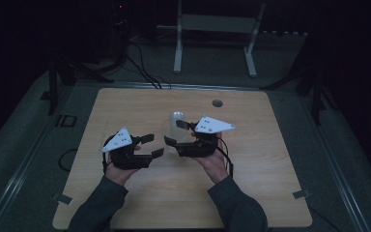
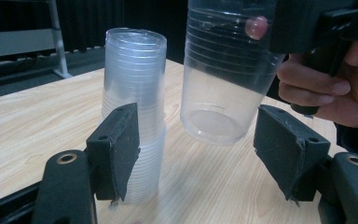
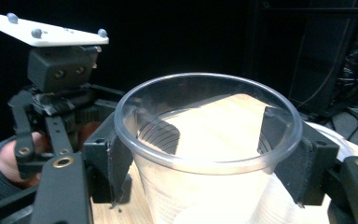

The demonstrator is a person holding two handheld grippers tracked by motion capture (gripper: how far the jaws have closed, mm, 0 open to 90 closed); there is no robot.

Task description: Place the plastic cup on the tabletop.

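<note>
A clear plastic cup (image 3: 205,140) hangs above the wooden table (image 1: 251,145), with my right gripper (image 3: 209,163) shut on its sides just below the rim. In the high view this cup (image 1: 169,131) sits between the right gripper's (image 1: 174,133) fingers. A stack of clear cups (image 2: 135,93) stands upright on the table, just beyond the held cup (image 2: 219,84). My left gripper (image 2: 203,154) is open, its pads apart from the cup's base, which hangs beyond and slightly above them. In the high view the left gripper (image 1: 154,145) points right, toward the cup stack (image 1: 178,116).
A round cable hole (image 1: 217,103) lies near the table's far edge. A white metal frame (image 1: 216,24) stands on the floor behind the table, with cables (image 1: 142,67) running beside it. The room around is dark.
</note>
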